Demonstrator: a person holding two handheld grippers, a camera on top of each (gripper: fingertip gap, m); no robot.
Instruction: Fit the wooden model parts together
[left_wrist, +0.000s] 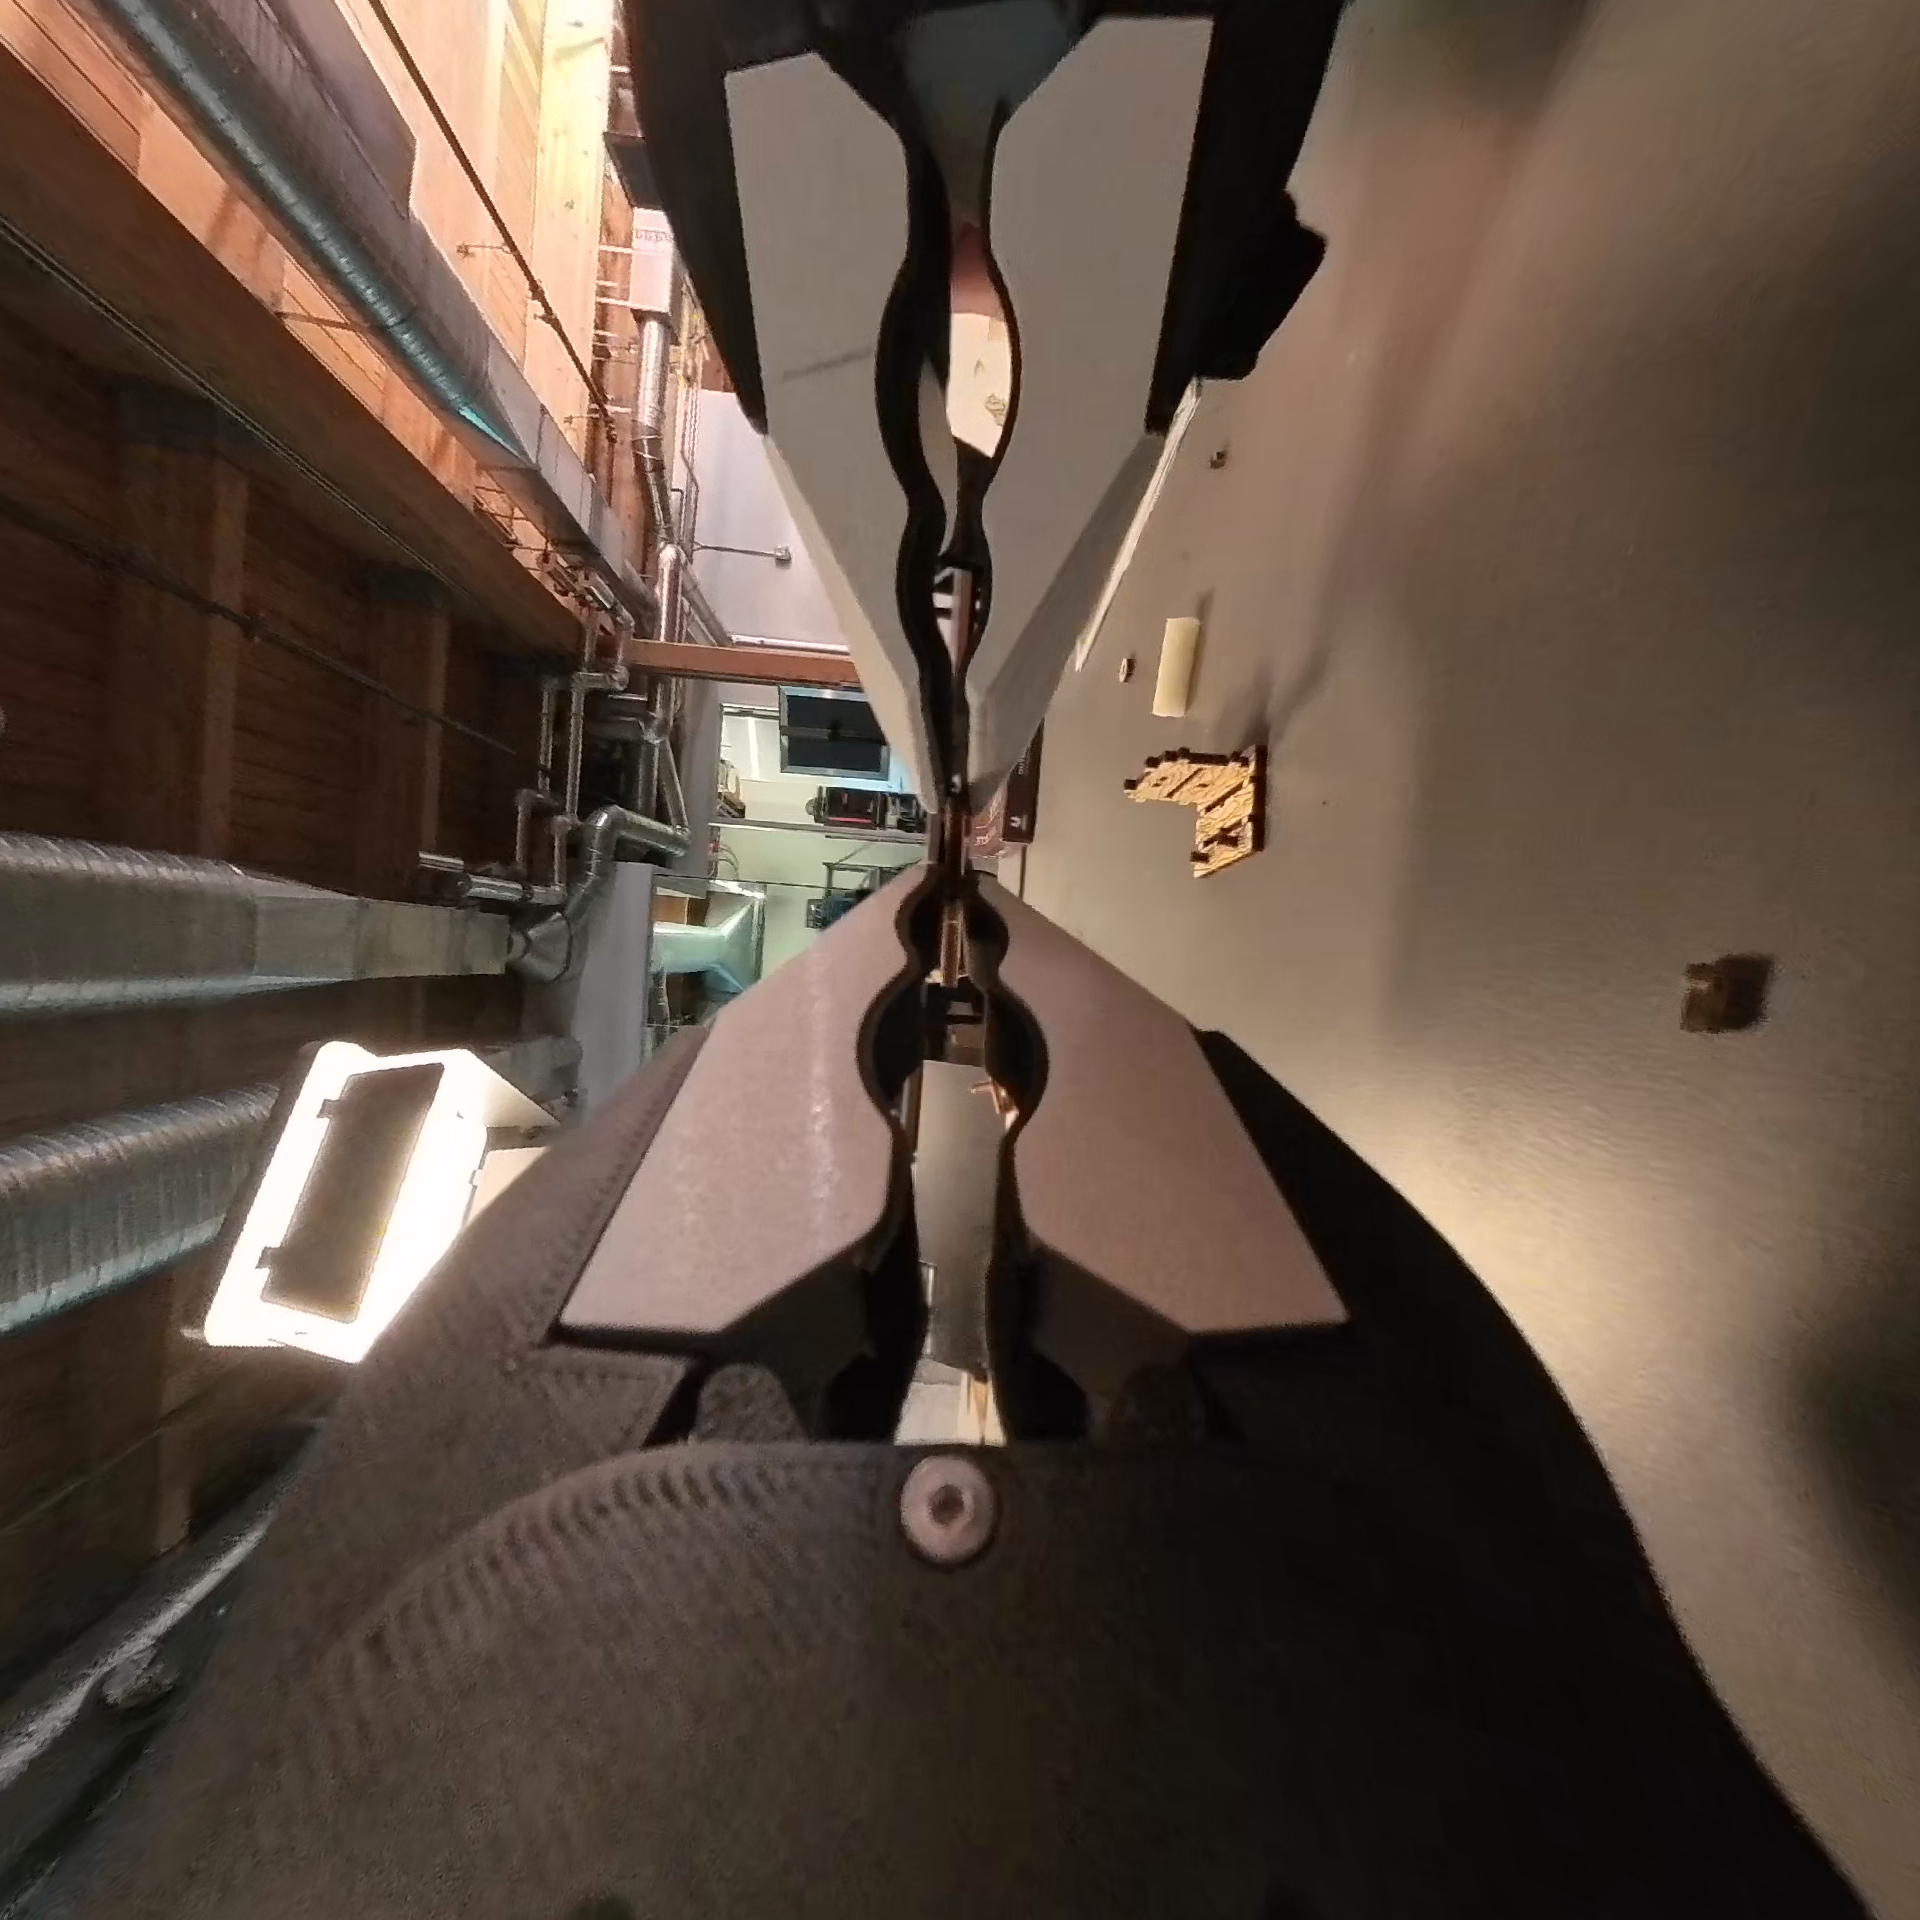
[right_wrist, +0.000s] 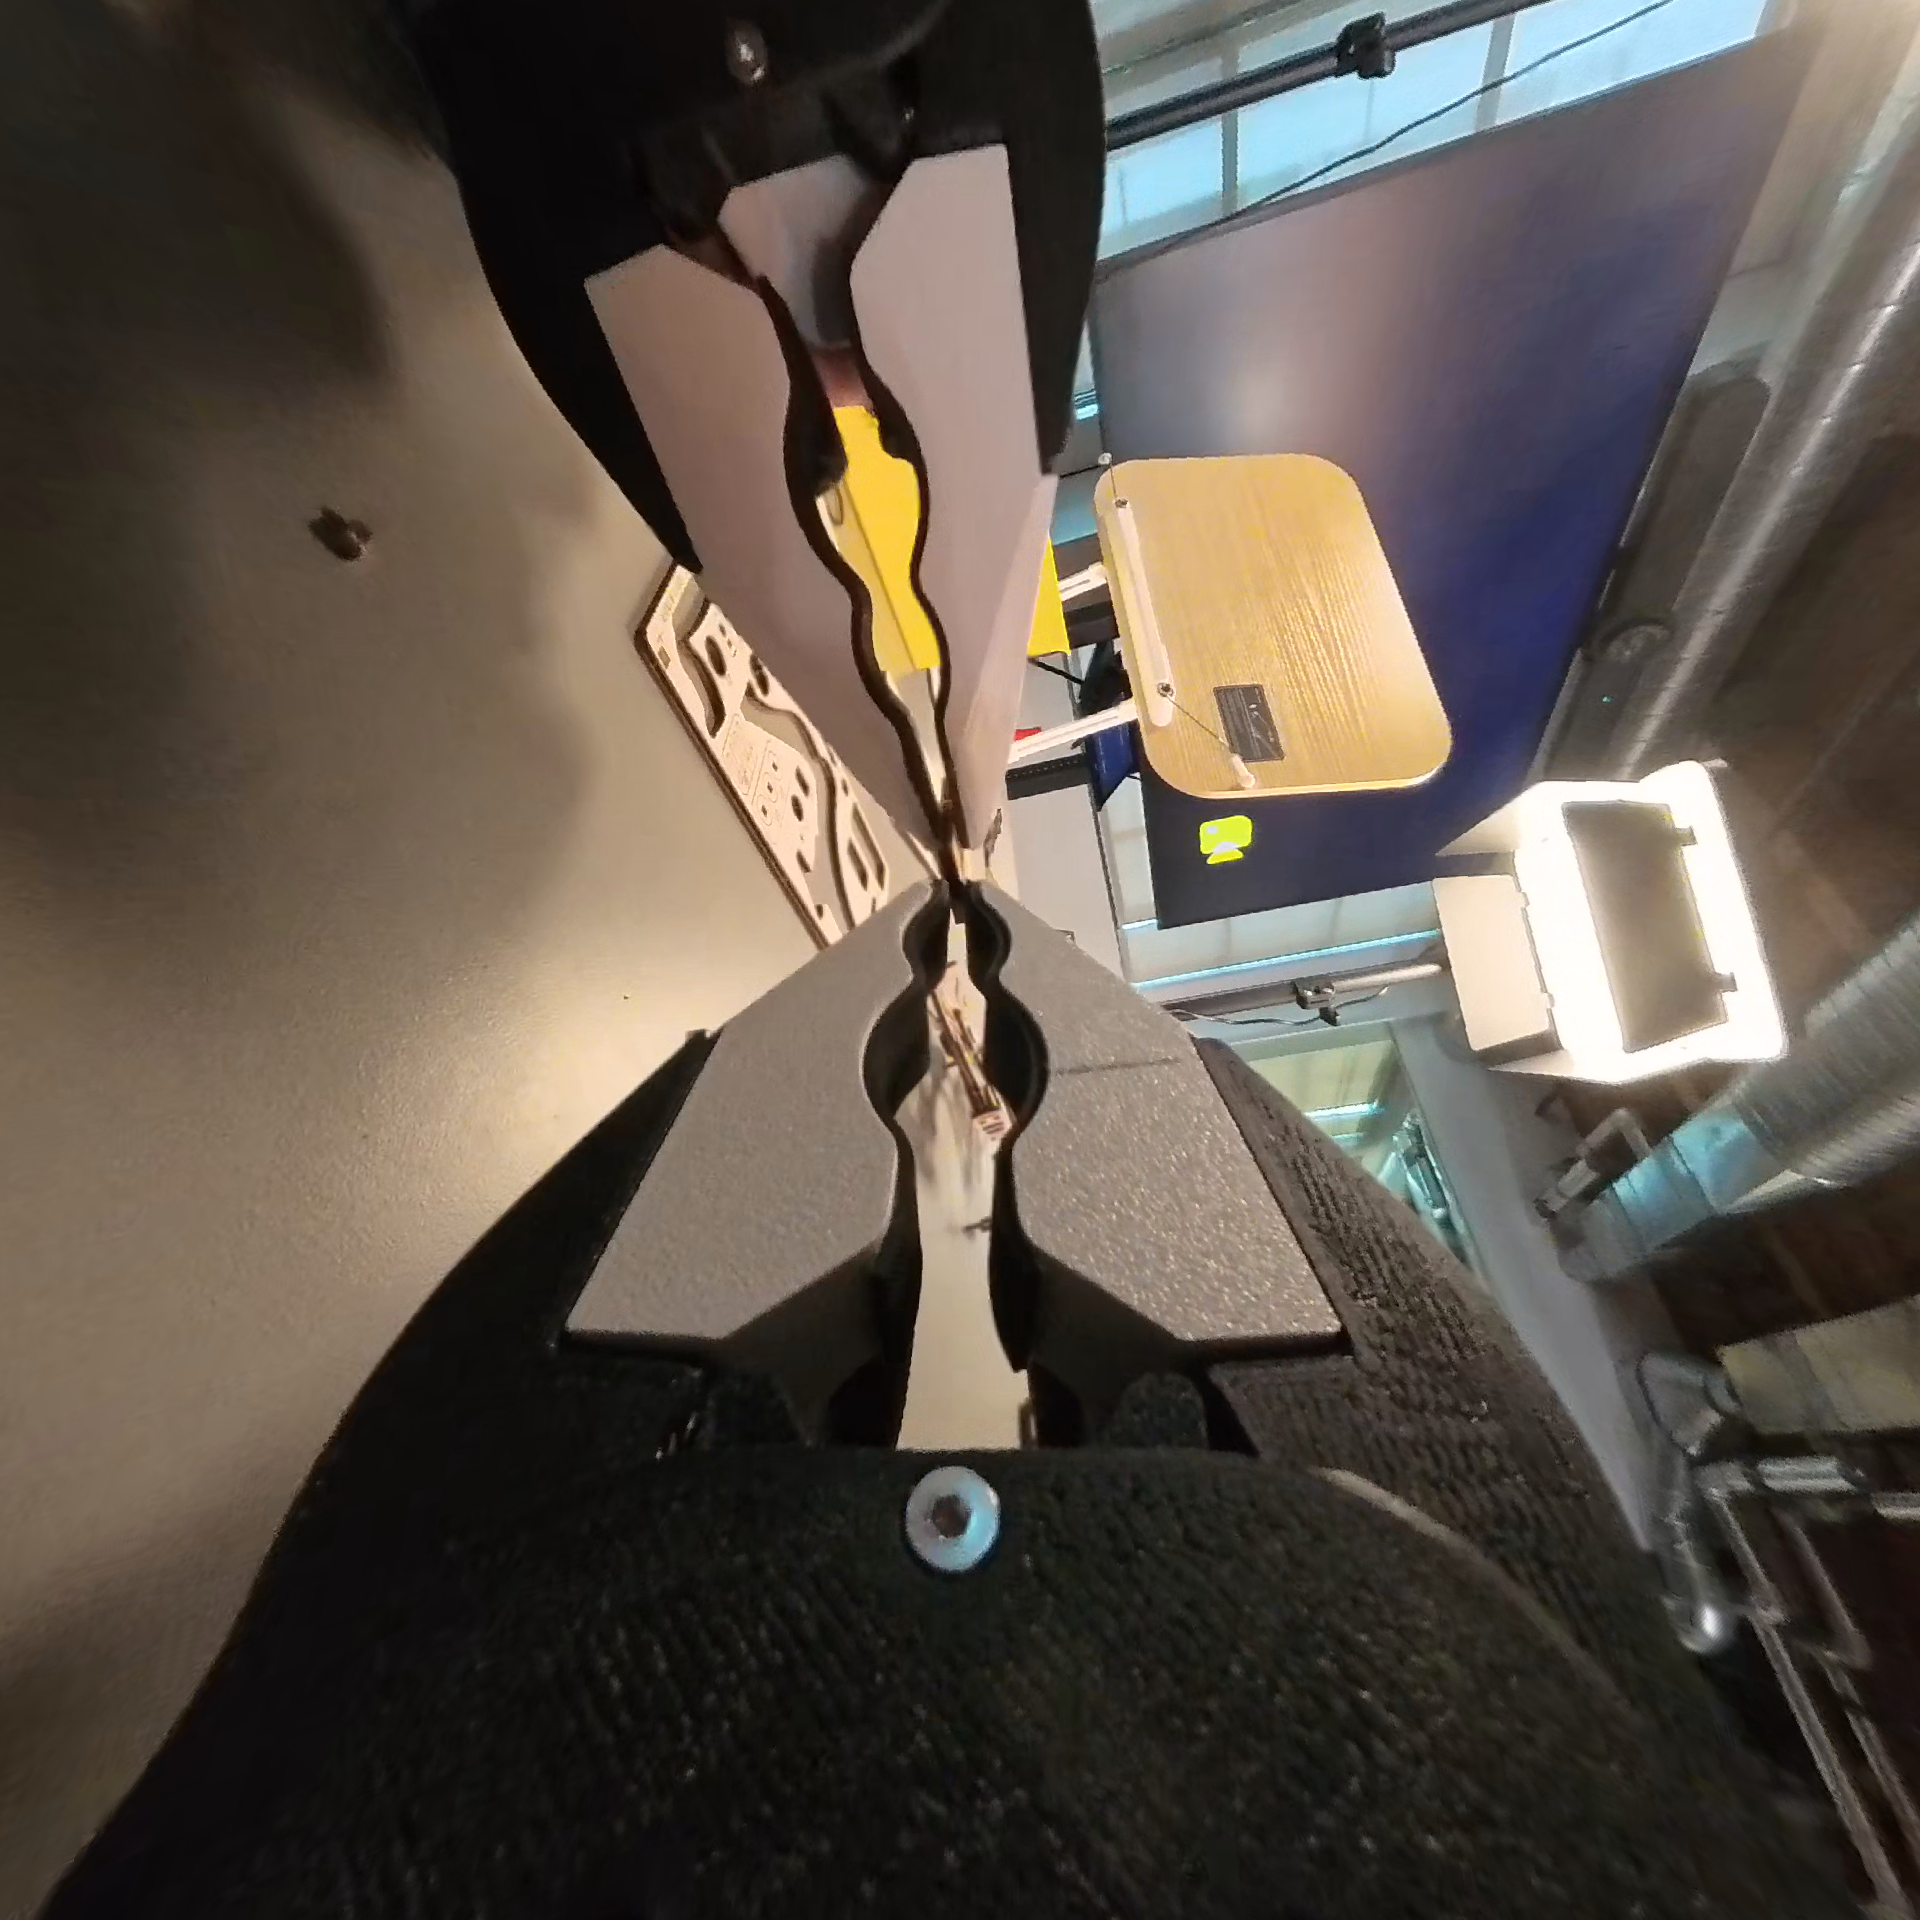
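- The left tongs (left_wrist: 951, 862) are tipped on their side, and their wavy-edged grey fingers (left_wrist: 790, 1122) are clenched almost together on a thin wooden part (left_wrist: 948, 925), which shows edge-on as a narrow strip in the slit.
- The right tongs (right_wrist: 951, 894) meet them tip to tip, equally narrowed. A sliver of something pale sits in their gap, but I cannot tell whether they grip it.
- The matte grey surface (left_wrist: 1558, 520) lies to one side of the left tongs.
- On it, well apart from the tips, rests a pale, lattice-cut wooden piece (left_wrist: 1205, 810), with a cream cylinder (left_wrist: 1176, 666) near it and a small dark block (left_wrist: 1720, 992) farther off.
- Beside the right tongs lies a flat wooden sheet (right_wrist: 769, 769) with cut-out shapes, partly hidden by the upper finger.
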